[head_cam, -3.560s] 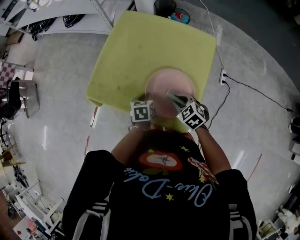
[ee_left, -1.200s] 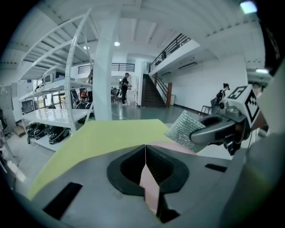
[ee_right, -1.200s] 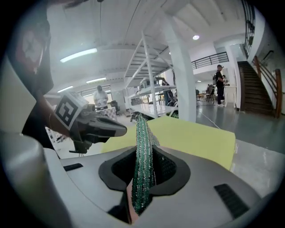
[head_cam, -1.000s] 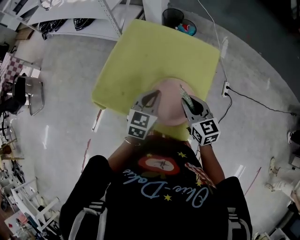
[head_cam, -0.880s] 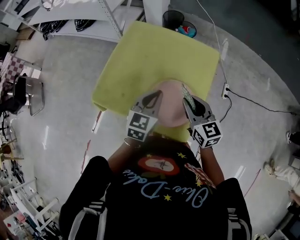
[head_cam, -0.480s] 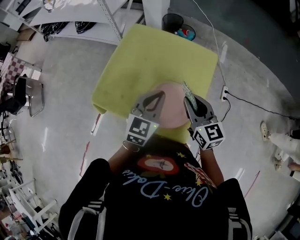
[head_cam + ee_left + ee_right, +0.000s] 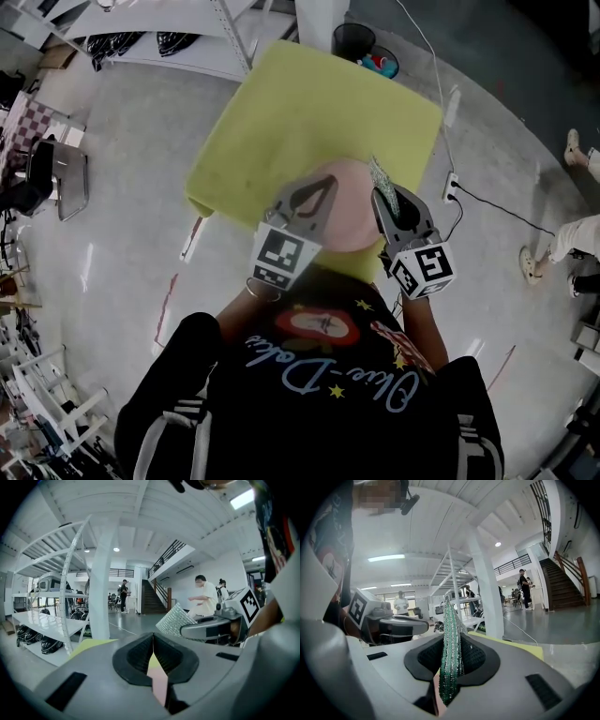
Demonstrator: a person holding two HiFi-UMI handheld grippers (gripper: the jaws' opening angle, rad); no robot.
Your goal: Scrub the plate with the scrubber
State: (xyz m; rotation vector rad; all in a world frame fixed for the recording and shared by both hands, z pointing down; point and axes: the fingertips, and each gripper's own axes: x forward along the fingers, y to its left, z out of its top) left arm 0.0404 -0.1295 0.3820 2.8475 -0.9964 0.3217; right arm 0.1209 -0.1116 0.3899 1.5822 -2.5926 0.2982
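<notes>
The pink plate (image 7: 349,216) lies at the centre of the head view, over the near edge of the yellow table (image 7: 300,103), and the left gripper (image 7: 326,183) has its jaws pressed together on the plate's thin left rim. Just right of the plate, the glittery green scrubber (image 7: 380,174) stands on edge, pinched by the right gripper (image 7: 382,195), with its top sticking out past the tips. Farther out, a black bin (image 7: 354,39) stands at the top of the frame, white shelving (image 7: 141,19) fills the upper left, and a power strip (image 7: 450,183) lies on the grey floor (image 7: 122,187) at the right.
</notes>
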